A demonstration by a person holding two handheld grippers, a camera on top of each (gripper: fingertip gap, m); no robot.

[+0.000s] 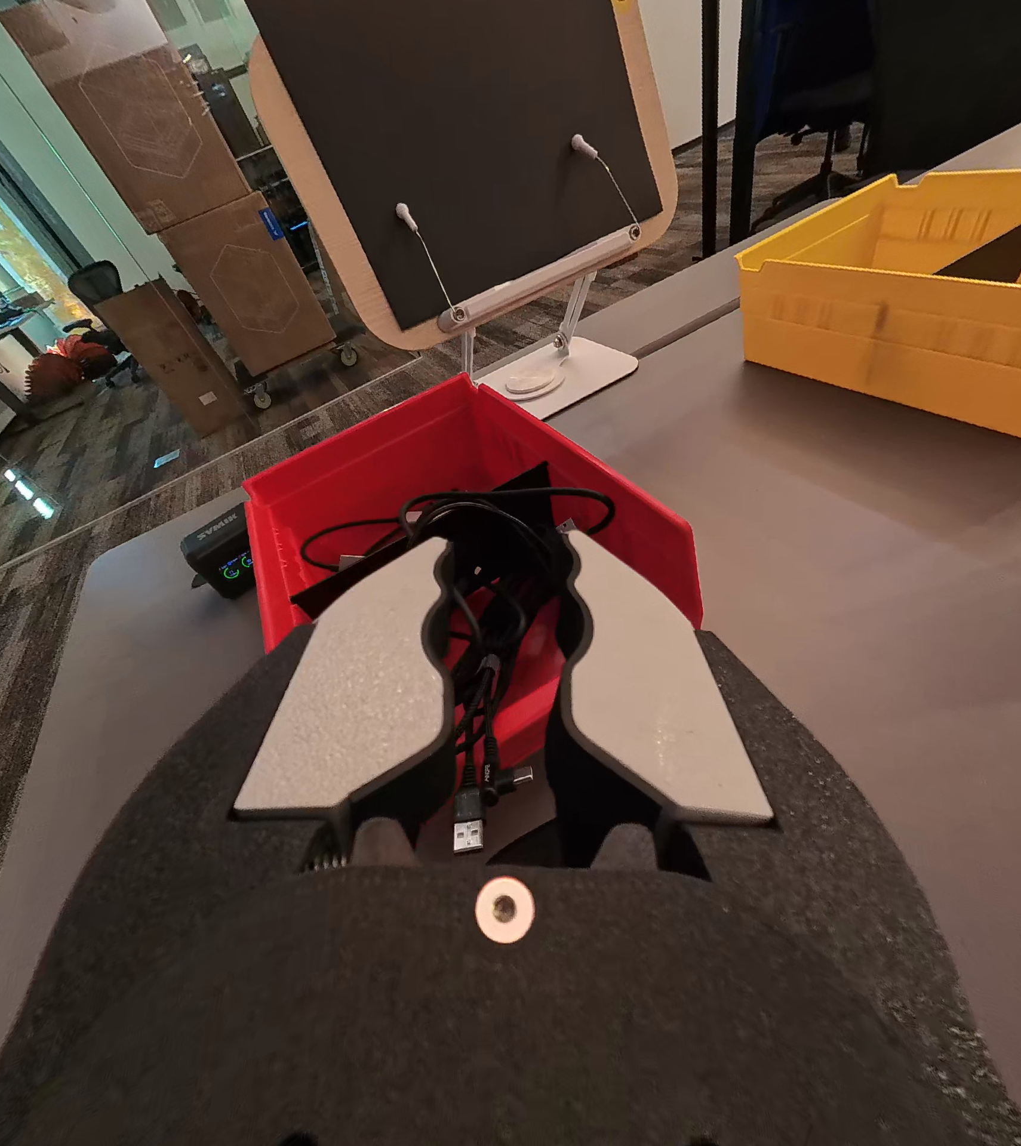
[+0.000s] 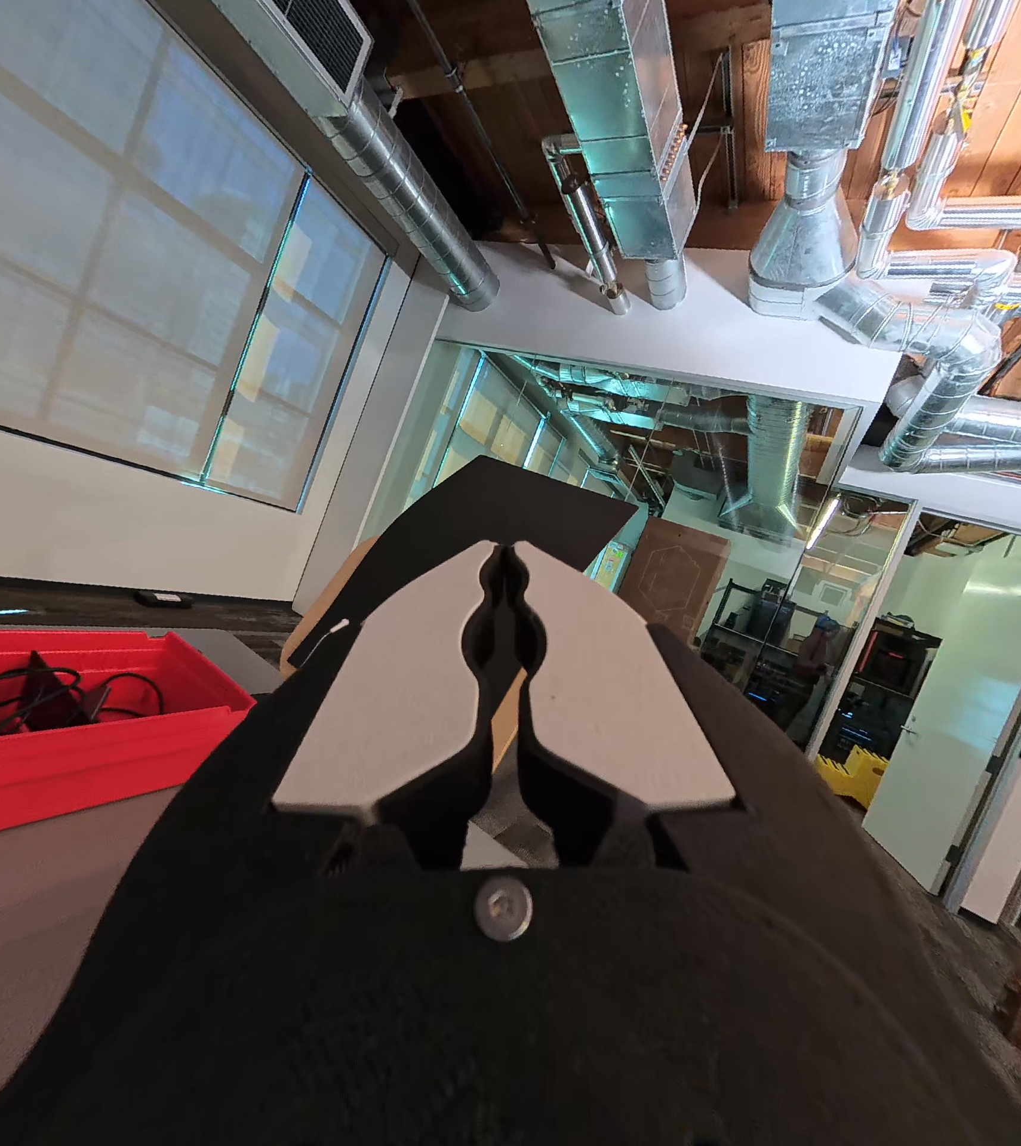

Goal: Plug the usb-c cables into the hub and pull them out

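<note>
Left tool [image 1: 508,552] spread above red bin [image 1: 638,496]; right tool [image 2: 505,549] closed, raised.

Tangled black usb-c cables [image 1: 483,620] lie piled inside the red bin [image 1: 632,496].

The left hand-held gripper [image 1: 507,549] points downward, fingers apart; the right hand-held gripper [image 2: 505,546] tilts upward, fingertips touching.

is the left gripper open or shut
Open: the left gripper has a wide gap between its fingers, and the black cables show through it, ungripped.
</note>
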